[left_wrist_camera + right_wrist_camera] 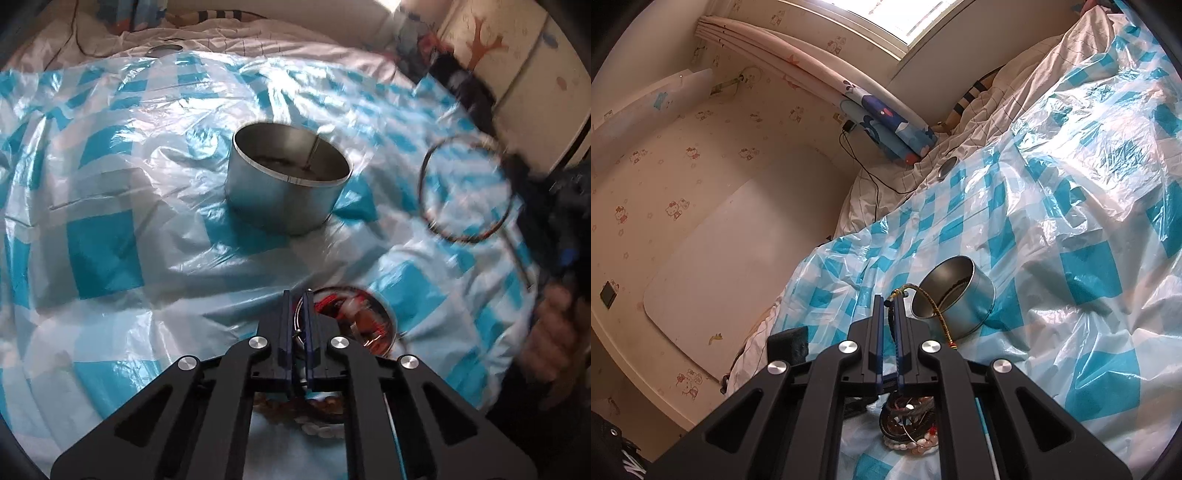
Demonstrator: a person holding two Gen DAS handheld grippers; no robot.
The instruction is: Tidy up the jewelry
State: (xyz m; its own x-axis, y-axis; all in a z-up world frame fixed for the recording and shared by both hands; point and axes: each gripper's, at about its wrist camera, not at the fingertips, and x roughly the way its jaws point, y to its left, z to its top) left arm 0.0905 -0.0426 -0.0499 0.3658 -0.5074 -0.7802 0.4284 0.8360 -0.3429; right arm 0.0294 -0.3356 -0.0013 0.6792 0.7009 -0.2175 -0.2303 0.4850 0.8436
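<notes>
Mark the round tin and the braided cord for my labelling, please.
round tin (280,199), left wrist view, front of its outer wall.
braided cord (934,308), right wrist view, middle of the loop beside the tin.

A blue-checked plastic sheet covers the bed; a metal tin stands mid-sheet, a jewelry pile nearer.

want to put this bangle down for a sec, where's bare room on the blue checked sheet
Bare sheet lies left of the metal tin, and a wide patch on its other side. It is crowded near the left gripper, by the lid full of jewelry and the bead pile.
</notes>
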